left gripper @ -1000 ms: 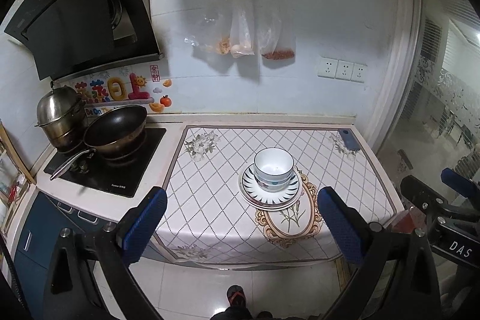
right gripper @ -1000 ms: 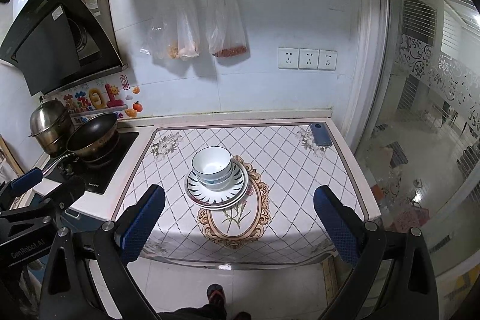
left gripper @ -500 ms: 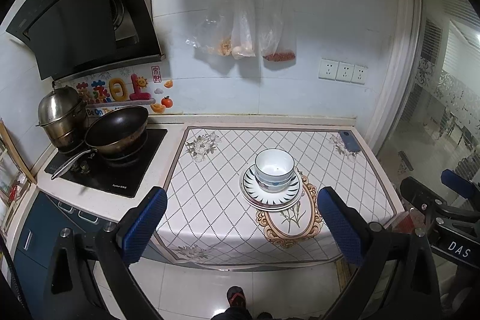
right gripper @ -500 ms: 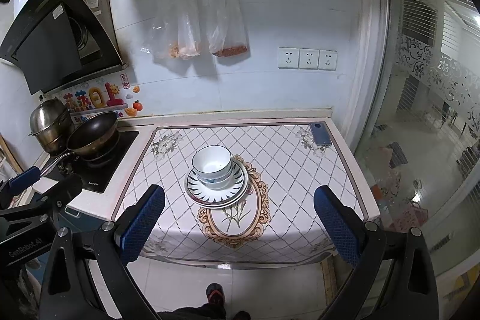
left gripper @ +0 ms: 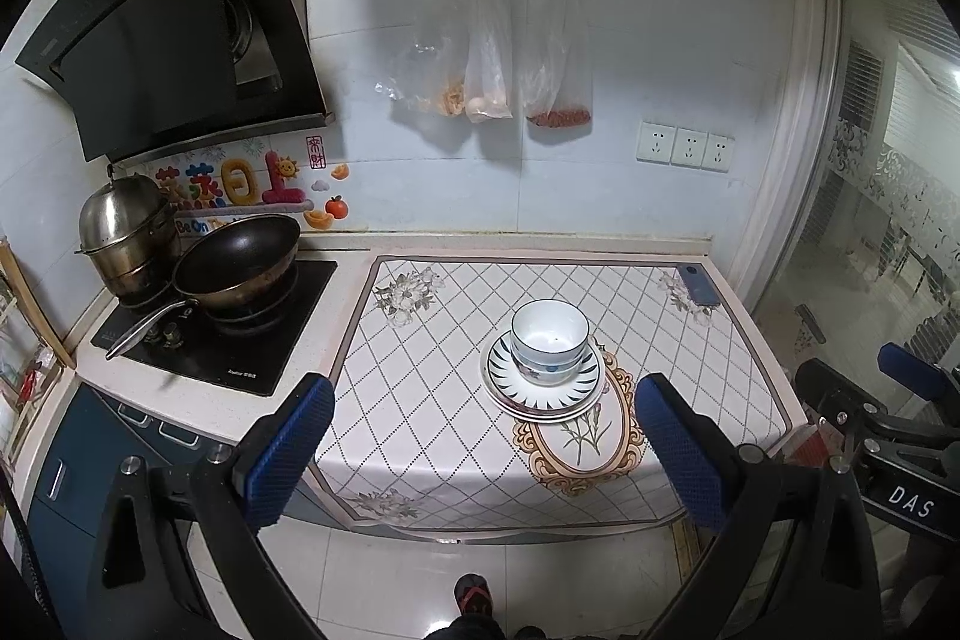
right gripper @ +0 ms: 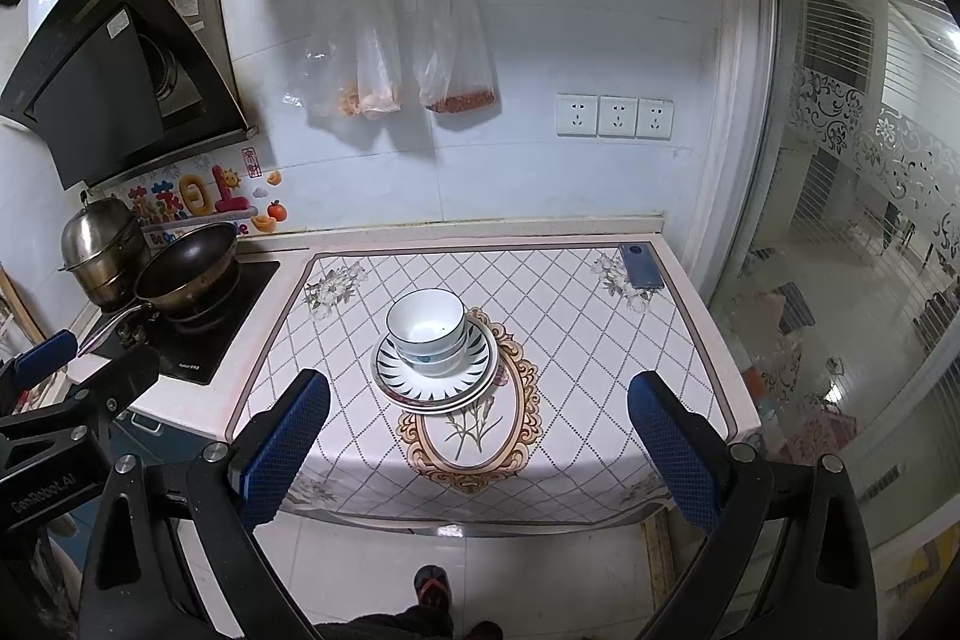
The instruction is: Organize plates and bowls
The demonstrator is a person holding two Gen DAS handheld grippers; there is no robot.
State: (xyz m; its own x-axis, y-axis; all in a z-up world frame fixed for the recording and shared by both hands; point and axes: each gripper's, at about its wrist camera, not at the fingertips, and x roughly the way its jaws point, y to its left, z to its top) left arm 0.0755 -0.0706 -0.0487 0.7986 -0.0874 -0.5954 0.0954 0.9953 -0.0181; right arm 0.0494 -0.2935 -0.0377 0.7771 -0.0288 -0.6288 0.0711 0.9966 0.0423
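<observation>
Two nested white bowls point(left gripper: 549, 340) point(right gripper: 427, 331) stand on a small stack of plates point(left gripper: 543, 397) point(right gripper: 420, 397), the top one with a dark striped rim, in the middle of the patterned counter mat point(left gripper: 420, 400) point(right gripper: 588, 340). My left gripper point(left gripper: 486, 442) is open and empty, held back from the counter's front edge, well short of the stack. My right gripper point(right gripper: 480, 436) is open and empty, also back from the front edge. Each gripper shows at the side of the other's view.
A stove point(left gripper: 216, 340) with a black wok point(left gripper: 237, 259) and a steel pot point(left gripper: 126, 232) is on the left under a range hood point(left gripper: 174, 16). A blue phone point(left gripper: 699, 285) lies at the mat's far right corner. Plastic bags point(left gripper: 492, 58) hang on the wall. A glass partition point(right gripper: 840, 220) stands at the right.
</observation>
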